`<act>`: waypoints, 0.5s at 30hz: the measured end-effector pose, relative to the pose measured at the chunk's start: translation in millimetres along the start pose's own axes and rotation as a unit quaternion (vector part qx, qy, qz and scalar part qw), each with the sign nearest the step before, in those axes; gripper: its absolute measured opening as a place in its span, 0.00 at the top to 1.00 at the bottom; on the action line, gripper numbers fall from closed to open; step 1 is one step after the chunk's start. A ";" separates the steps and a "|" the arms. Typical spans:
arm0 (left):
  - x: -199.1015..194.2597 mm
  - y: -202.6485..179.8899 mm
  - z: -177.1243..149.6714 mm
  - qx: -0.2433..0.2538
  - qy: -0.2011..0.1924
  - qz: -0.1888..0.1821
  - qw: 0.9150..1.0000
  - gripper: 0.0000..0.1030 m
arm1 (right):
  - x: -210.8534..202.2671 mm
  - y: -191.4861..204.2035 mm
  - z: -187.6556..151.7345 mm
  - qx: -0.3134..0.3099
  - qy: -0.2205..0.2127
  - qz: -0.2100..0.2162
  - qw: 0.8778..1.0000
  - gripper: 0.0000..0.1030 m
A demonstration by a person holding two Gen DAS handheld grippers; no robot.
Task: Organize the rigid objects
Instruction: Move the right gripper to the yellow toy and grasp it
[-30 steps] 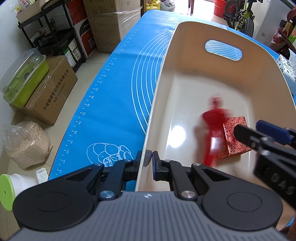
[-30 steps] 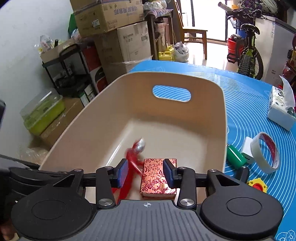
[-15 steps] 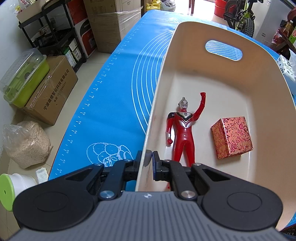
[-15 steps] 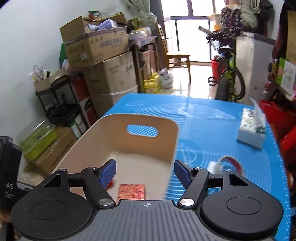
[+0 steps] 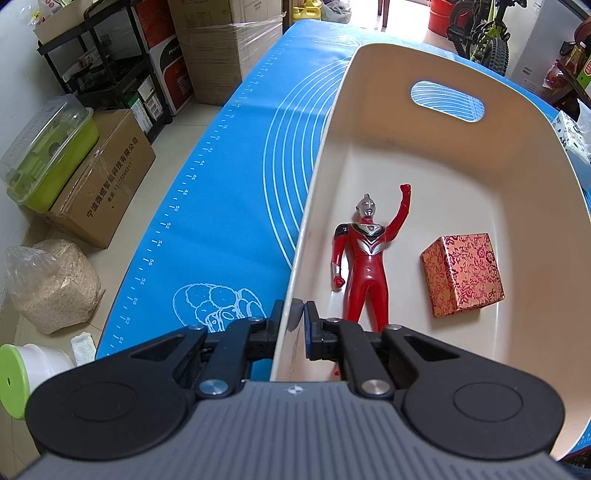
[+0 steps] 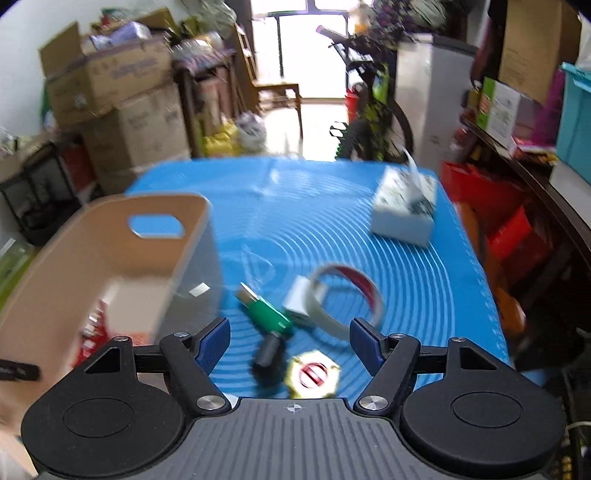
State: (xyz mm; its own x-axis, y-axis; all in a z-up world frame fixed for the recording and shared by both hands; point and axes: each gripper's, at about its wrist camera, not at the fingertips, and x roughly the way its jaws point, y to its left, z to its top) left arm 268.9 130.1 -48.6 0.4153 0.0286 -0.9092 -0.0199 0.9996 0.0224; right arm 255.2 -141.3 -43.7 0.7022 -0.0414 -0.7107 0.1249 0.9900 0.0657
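Left wrist view: a blue silicone mat [image 5: 236, 177] with white concentric rings and a printed ruler edge covers the table. Room around it is storage clutter: stacked cardboard boxes [image 5: 229, 40], a black shelf rack [image 5: 92, 66], one green lidded container [image 5: 44, 155] on a floor carton, one clear bag of grain [image 5: 51, 284], a bicycle [image 5: 480, 26] at the far end.

One cream bin [image 5: 461, 155] with an oval handle cutout stands on the mat. Inside it, count two items: one red hero figure [image 5: 364, 258] lying on its back, one arm raised toward the far wall, and one red floral box [image 5: 463, 275] just beside it, apart from it.

Left gripper [image 5: 298, 321]: jaws pinched narrow on the bin's near-left wall, one finger outside, one inside.

Right wrist view (motion-blurred): same mat, bin [image 6: 110, 236] at left. One white tissue box [image 6: 404, 206] far right. Loose on the mat, one each: tape roll [image 6: 343, 295] with a red inner face, small white block [image 6: 297, 299] touching it, green cylinder [image 6: 267, 314], black cylinder [image 6: 267, 354] just below the green one, yellow gear-shaped piece [image 6: 314, 374] with a red centre.

Right gripper [image 6: 290, 339]: jaws spread wide, nothing between them, above the loose cluster.
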 end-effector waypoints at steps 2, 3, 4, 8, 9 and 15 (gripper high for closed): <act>0.0 -0.2 0.1 -0.001 0.000 0.001 1.000 0.88 | 11.5 -4.3 -5.6 -0.001 0.018 -0.011 1.000 0.26; 0.4 -0.6 -0.2 -0.001 0.000 0.001 1.000 0.88 | 16.6 -6.3 -7.7 -0.004 0.027 -0.015 1.000 0.26; 0.2 -0.8 -0.2 -0.001 0.000 0.002 1.000 0.88 | 22.0 -8.0 -10.5 -0.008 0.035 -0.021 0.999 0.26; 0.7 -1.1 0.4 0.000 0.000 0.003 1.000 0.88 | 39.9 -12.8 -19.1 -0.011 0.066 -0.028 0.997 0.26; 0.6 -1.3 0.2 0.000 0.000 0.003 1.000 0.88 | 43.9 -11.8 -20.5 -0.010 0.073 -0.028 0.997 0.26; 1.6 -2.3 0.2 0.003 0.000 0.007 1.000 0.88 | 63.1 -5.3 -31.9 -0.021 0.110 -0.027 0.993 0.26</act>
State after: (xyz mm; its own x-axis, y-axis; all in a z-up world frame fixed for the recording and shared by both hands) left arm 269.8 127.9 -50.0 0.4143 0.0435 -0.9091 -0.0214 0.9990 0.0381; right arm 276.5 -144.9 -111.2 0.5249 -0.0680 -0.8484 0.1249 0.9922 -0.0023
